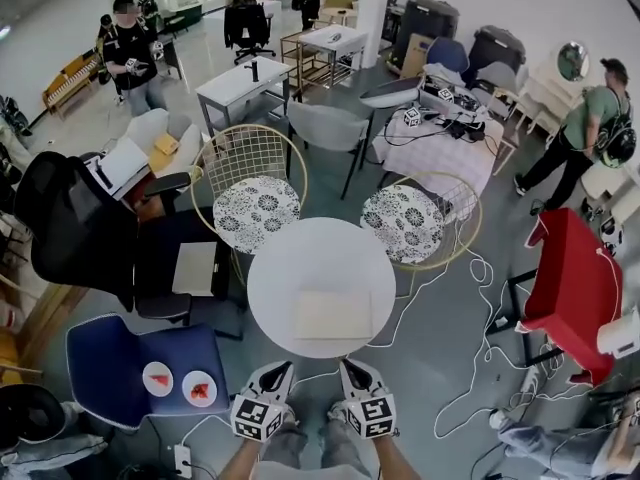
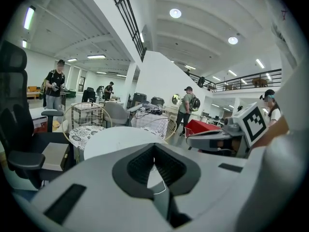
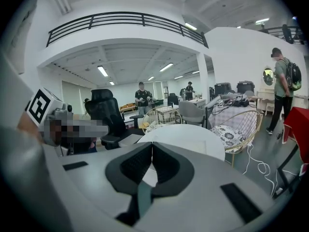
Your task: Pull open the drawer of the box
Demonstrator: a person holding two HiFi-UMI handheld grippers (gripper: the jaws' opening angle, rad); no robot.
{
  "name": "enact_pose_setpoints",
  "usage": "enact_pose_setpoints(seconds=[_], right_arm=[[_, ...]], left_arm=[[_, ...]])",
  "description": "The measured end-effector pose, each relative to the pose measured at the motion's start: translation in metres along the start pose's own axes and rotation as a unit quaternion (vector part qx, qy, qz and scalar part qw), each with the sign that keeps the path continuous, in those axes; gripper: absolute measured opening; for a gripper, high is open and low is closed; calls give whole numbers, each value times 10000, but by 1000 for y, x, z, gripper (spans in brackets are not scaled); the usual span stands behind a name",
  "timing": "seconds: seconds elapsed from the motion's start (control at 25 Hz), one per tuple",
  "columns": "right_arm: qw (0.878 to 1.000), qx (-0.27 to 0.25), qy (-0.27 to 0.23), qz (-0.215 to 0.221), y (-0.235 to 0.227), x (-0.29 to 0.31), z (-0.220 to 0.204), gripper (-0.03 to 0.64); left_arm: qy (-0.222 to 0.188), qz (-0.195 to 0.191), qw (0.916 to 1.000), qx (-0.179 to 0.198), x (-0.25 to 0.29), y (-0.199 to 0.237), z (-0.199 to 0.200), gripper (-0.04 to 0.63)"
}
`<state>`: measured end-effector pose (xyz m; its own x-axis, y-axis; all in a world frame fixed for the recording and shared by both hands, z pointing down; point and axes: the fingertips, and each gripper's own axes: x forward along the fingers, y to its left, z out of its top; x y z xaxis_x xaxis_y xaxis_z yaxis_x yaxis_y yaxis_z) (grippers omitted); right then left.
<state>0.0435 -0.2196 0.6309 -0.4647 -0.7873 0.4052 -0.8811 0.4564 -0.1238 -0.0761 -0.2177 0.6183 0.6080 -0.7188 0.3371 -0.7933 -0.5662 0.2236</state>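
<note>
**Two closed grippers by the table with the box**

Head view: A flat, pale box [image 1: 333, 314] lies on the round white table [image 1: 285, 268], on the side near the person. The left gripper [image 1: 275, 370] and the right gripper [image 1: 352, 370] are side by side at the table's near edge. Neither touches the box. I cannot tell if the drawer is open.

Left gripper view: The left gripper [image 2: 154, 146] has its jaws pressed together, with nothing between them. The table is ahead.

Right gripper view: The right gripper [image 3: 152, 146] is closed and empty too, and points at the table.
</note>
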Motion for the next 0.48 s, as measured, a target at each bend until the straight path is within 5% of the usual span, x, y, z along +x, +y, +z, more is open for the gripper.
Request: enact_pose_setpoints(seconds=[0.48], right_arm=[[9973,345,646,71,-1,-5,-81,15]], left_arm=[[391,148,9983,-408,6,-5,-63,12]])
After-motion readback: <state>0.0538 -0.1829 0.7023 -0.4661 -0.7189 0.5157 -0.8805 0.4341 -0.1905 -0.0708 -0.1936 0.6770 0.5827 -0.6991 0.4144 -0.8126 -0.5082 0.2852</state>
